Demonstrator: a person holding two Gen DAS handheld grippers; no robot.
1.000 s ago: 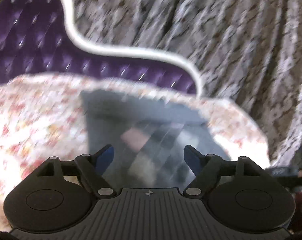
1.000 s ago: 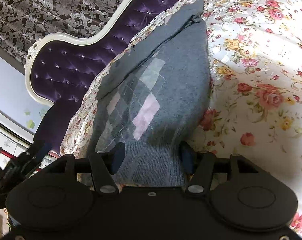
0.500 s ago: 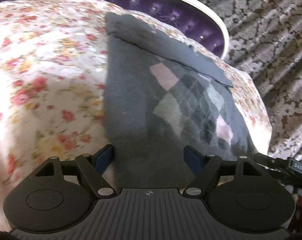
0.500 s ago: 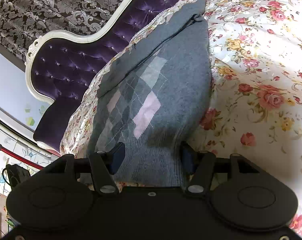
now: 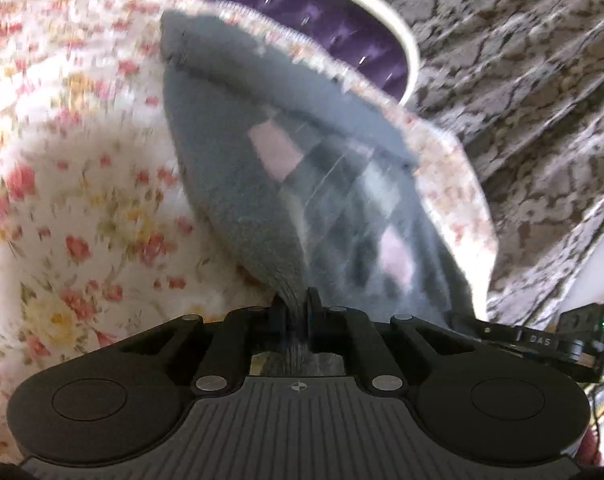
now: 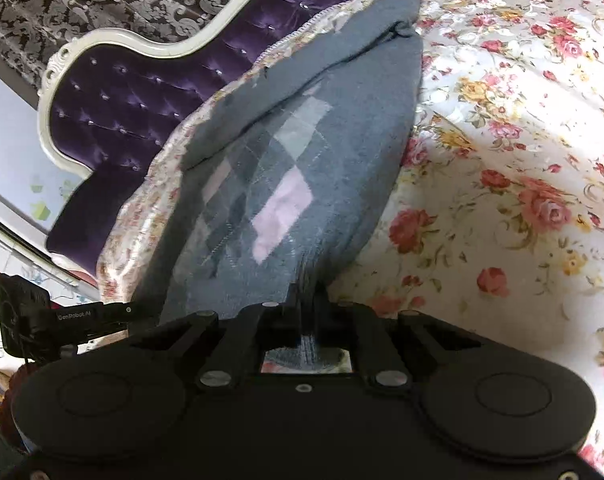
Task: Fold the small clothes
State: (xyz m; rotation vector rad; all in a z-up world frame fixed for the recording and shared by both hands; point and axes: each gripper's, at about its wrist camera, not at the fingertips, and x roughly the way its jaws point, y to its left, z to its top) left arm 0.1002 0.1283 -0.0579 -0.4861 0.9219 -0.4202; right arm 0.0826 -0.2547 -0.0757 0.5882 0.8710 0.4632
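Note:
A small grey knit sweater with a pink and dark argyle front lies on the floral bedspread. It also shows in the right wrist view. My left gripper is shut on the sweater's near ribbed hem, which bunches between its fingers. My right gripper is shut on the same hem at the other corner. A folded sleeve lies across the sweater's far end. Each gripper shows at the edge of the other's view.
A purple tufted headboard with a white frame stands beyond the sweater. Patterned grey curtains hang behind it. The floral bedspread spreads wide beside the sweater.
Both grippers have gone from open to shut on the sweater's near hem. The left gripper swung down from the headboard onto the garment; the hem now bunches up.

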